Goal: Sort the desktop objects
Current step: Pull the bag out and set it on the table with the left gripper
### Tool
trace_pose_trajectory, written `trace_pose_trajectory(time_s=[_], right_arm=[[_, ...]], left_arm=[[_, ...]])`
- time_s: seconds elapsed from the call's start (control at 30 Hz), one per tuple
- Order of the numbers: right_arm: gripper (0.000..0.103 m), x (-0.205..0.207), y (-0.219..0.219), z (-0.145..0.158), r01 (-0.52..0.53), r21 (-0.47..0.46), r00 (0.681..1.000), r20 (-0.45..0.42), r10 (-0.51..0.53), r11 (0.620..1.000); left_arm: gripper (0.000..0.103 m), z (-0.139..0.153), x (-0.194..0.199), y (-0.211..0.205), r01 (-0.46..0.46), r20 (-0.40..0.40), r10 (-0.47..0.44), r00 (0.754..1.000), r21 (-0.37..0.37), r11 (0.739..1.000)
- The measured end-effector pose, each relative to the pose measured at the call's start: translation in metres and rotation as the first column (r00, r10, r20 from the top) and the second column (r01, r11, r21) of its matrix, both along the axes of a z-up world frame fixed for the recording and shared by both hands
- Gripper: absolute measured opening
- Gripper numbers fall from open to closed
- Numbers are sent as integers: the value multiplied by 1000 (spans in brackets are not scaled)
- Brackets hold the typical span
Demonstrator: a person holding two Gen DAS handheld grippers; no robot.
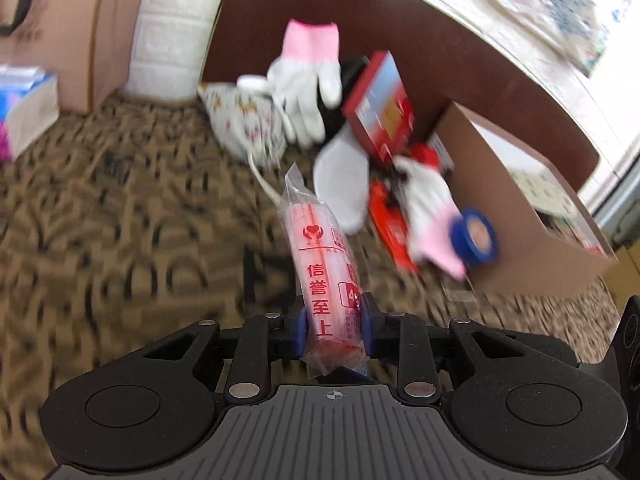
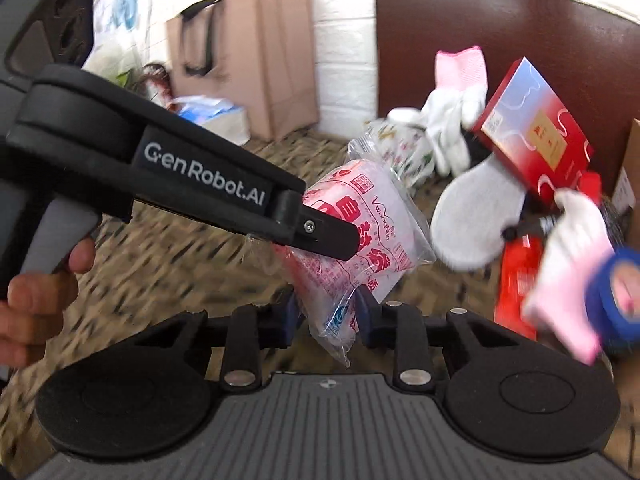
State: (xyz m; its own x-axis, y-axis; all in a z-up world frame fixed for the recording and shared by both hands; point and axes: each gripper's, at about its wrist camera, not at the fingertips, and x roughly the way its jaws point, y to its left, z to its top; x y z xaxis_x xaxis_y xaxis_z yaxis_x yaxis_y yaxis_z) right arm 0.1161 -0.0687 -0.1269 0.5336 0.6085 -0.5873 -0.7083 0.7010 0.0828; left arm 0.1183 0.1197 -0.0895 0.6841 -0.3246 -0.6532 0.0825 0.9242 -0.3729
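Plastic bag pack [image 1: 329, 280] clamped between left gripper [image 1: 334, 326] jaws, right gripper [image 2: 325, 312] jaws closed on same pack.

Clear packet [image 1: 325, 276] with red print, white gloves [image 1: 301, 92] — pink cuffs, blue tape roll [image 1: 475, 236], brown-black patterned tablecloth [image 1: 120, 220].

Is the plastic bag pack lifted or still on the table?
Lifted: the plastic bag pack hangs above the tablecloth, pinched by the left gripper.

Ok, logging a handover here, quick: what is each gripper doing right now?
Left gripper: shut on the packet of plastic bags.
Right gripper: jaws either side of the same packet; grip cannot be told.
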Motion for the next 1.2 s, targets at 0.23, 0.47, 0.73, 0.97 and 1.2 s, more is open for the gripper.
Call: trace_pose_trajectory(time_s=[0.23,0.47,0.73,0.97,1.2], right_arm=[[34,-60,-20,6,-33,17,999,-30,34,999],[61,-69,-27,1,-22,6,1000,-22,22,1000],[68,-61,-22,-10,-43,-11,998,-39,43,999],[65,-55,-16,-11,-80,-20,996,-30,79,997],[70,-50,-11,-14,-84,-18,996,-18,83,996]], left_arm=[[55,-14,-57,2,-44,-95,36,995,-91,995],[82,-14,-62,8,-107,-92,107,990,8,994],[84,-22,-42,-8,-66,-107,75,991,86,994],[73,-21,-39,-17,-10,-98,23,995,133,991],[67,-25,-34,-22,-14,-97,29,995,150,989]])
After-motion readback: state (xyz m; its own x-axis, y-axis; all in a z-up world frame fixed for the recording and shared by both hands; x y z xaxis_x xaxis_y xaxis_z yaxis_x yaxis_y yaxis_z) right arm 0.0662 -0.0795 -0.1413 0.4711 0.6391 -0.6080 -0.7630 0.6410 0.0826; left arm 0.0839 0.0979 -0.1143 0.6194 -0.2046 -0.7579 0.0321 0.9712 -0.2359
